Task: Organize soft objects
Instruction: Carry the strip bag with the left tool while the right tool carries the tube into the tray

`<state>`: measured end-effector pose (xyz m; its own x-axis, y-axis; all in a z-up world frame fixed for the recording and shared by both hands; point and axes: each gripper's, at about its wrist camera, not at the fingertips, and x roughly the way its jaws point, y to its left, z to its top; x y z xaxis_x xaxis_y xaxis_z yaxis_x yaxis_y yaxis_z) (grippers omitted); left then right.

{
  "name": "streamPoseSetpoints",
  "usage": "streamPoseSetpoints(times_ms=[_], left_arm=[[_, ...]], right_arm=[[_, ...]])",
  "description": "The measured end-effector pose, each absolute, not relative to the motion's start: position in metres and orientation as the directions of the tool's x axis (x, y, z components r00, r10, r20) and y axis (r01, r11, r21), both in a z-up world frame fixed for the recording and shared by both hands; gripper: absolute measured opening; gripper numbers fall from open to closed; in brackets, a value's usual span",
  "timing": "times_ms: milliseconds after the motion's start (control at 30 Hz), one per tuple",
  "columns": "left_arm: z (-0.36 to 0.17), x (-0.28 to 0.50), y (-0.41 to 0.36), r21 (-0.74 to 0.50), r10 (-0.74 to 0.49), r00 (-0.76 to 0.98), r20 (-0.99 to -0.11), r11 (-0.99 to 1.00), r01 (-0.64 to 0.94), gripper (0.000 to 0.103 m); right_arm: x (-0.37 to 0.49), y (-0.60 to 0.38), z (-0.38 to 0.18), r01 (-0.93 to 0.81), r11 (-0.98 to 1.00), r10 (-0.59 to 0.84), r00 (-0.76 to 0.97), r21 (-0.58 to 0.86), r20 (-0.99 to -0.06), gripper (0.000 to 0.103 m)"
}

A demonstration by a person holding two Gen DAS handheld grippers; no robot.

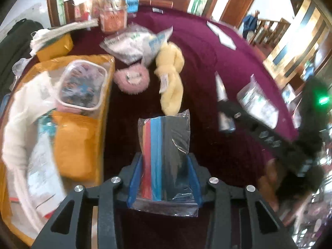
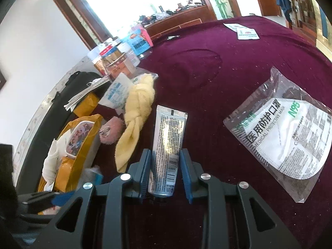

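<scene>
The left gripper is clamped on a clear packet of coloured strips, red, blue and dark, which stands upright between the blue pads above the maroon tablecloth. The right gripper is closed around the lower part of a silver tube, whose crimped end points away over the same cloth. Taking the yellow braided plush as the landmark: the packet sits just nearer than its lower end, the tube lies just to its right, and a pink fuzzy toy rests against its left side. Left of the plush stands an orange bag holding a lidded plastic box and white cloth. Well to the plush's right lies an N95 mask packet. Beyond the plush sit a white printed pouch and jars.
</scene>
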<state>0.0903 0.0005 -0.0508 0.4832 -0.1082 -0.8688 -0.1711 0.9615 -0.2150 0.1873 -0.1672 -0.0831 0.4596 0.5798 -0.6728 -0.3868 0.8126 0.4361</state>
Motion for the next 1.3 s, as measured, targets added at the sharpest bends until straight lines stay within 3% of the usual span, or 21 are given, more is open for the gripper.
streamPoseSetpoints(times_ms=[333,467,667,967,1300], left_arm=[[-0.001,0.033,0.072,-0.356,-0.178,0.554,-0.814,0.905,-0.232,0.043],[0.013,0.019,0.111,-0.354,-0.113,0.599,-0.793,0.886,-0.301,0.043],[0.019,0.012,0.173,-0.325,-0.006,0.623,-0.782,0.857,-0.401,0.043],[-0.009,0.028,0.231,-0.308,0.023,0.573,-0.819,0.825,-0.474,0.043],[-0.033,0.058,0.234,-0.225,0.039,0.504,-0.863,0.864,-0.451,0.044]], right_arm=[[0.167,-0.162,-0.066,-0.460,0.802,0.591,0.526,0.380,-0.611,0.028],[0.151,-0.159,-0.054,-0.467,0.792,0.607,0.545,0.392,-0.578,0.028],[0.107,-0.110,-0.006,-0.618,0.618,0.780,0.405,0.486,-0.477,0.028],[0.088,0.001,-0.002,-0.725,0.527,0.799,0.244,0.444,-0.550,0.028],[0.104,0.052,-0.027,-0.723,0.543,0.761,0.209,0.427,-0.613,0.028]])
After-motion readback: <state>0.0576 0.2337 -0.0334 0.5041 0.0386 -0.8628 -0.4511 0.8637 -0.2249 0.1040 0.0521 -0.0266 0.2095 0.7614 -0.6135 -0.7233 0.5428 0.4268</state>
